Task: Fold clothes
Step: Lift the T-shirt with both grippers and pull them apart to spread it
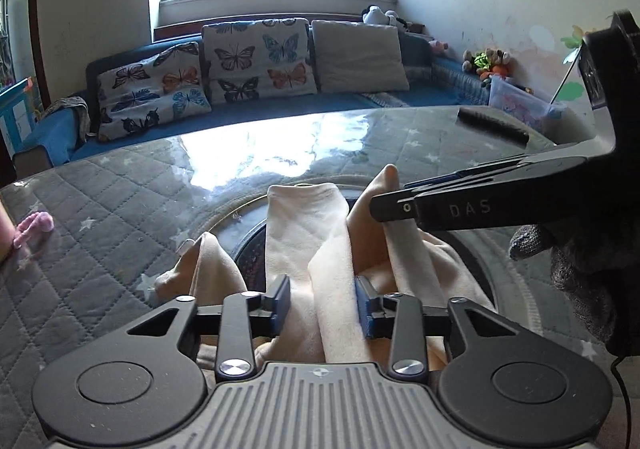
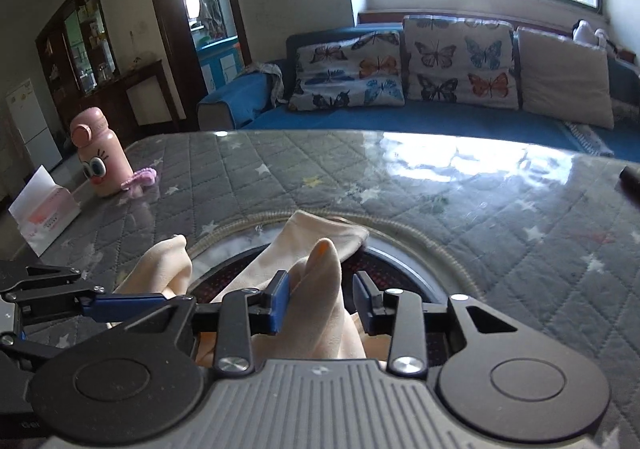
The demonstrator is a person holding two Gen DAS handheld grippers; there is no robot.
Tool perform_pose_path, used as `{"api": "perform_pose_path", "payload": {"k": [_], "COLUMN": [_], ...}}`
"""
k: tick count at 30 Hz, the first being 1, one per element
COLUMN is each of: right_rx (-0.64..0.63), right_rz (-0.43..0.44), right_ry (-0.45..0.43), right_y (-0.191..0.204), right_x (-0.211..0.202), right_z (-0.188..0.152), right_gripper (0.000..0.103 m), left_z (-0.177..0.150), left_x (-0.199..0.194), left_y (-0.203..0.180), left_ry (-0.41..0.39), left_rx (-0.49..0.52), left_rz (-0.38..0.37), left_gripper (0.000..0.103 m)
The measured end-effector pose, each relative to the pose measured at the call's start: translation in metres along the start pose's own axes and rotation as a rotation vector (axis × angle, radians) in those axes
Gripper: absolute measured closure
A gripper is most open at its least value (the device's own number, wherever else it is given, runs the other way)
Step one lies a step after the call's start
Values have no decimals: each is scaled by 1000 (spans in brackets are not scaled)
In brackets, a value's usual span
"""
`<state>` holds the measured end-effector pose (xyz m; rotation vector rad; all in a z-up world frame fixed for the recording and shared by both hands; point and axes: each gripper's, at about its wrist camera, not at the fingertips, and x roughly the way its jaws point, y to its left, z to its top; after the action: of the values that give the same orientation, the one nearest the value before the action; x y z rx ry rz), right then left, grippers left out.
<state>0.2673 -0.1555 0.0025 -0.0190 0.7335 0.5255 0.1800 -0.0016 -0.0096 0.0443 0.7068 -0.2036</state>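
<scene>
Both tools, left (image 1: 322,303) and right (image 2: 322,299), stood partly apart around bunched cream cloth (image 1: 304,217) on the desk (image 1: 100,209), neither clamped.

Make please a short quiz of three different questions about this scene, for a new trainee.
1. True or false: the pink bottle lies on its side.
2. What does the cream garment partly cover? A) round dark disc B) butterfly cushion C) tissue box
3. Fill in: fabric runs between the fingers of the left gripper and the ____ gripper.

Key: 1 false; 2 A; 3 right.
</scene>
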Motion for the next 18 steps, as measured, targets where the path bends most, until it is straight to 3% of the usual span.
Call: {"api": "perform_pose_path", "payload": {"k": [2, 6, 18], "right_rx": [8, 2, 12], "right_rz": [4, -1, -21], "right_ry": [9, -7, -158], "right_y": [-2, 0, -13], "right_x": [5, -7, -109], "right_z": [-1, -7, -26], "right_gripper": [86, 96, 98], "left_z": [-1, -3, -26], "left_x": [-1, -15, -118], "left_y": [-1, 1, 32], "left_ry": [-12, -58, -209], "left_rx": [9, 3, -129], "left_rz": [3, 16, 94], "left_gripper": [96, 98, 99]}}
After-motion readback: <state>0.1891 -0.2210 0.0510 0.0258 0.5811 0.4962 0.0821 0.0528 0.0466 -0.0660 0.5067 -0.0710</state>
